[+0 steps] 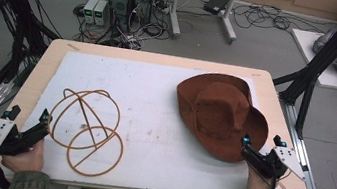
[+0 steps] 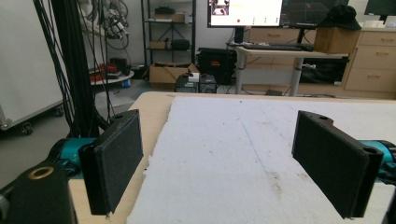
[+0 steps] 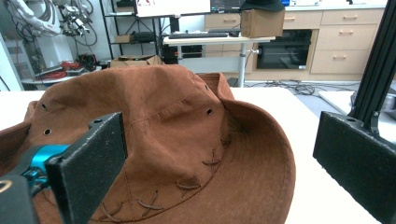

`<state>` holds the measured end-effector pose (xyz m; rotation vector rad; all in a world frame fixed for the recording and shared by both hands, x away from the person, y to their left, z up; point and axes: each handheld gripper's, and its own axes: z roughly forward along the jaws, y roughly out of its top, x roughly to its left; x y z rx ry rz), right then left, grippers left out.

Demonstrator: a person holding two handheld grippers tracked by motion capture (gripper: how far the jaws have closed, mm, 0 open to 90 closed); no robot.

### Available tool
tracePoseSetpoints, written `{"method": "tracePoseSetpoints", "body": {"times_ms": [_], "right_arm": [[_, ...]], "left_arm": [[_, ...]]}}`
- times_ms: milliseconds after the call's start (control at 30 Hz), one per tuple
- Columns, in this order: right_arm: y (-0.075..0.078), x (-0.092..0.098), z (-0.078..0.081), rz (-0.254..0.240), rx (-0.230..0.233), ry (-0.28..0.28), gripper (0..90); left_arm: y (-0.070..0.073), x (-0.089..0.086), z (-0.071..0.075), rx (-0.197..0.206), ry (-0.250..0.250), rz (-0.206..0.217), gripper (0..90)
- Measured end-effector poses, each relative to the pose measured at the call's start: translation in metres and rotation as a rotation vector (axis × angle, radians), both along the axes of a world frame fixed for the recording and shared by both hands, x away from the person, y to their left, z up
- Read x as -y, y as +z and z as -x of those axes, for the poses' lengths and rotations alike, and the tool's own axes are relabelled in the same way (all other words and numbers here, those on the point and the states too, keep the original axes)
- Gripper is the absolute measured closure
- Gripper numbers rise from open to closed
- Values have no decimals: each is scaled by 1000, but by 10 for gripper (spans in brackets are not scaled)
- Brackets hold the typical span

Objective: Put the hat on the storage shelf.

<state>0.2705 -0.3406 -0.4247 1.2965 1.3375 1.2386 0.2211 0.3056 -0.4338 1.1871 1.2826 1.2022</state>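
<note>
Parted right jaws around brown hat [image 3: 187,140] brim

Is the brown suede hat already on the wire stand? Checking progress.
No: the brown suede hat lies on the white mat, apart from the wire stand.

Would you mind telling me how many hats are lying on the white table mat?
1: the brown suede wide-brimmed hat on the mat's right side, near the right gripper.
</note>
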Motion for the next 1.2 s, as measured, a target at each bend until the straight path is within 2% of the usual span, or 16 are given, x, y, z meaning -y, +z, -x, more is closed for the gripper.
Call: {"method": "tracePoseSetpoints", "body": {"times_ms": [600, 867, 1033, 1200], "right_arm": [[2, -1, 0, -11, -7, 10, 21], [16, -11, -4, -8, 8, 82, 21], [26, -24, -7, 35, 31, 138, 21], [37, -27, -17, 55, 14, 160, 21]], "left_arm": [[0, 0, -1, -3, -16, 8, 166], [0, -4, 2, 1, -12, 34, 166], [-1, -7, 3, 1, -9, 44, 166], [-1, -6, 3, -1, -11, 40, 166]]}}
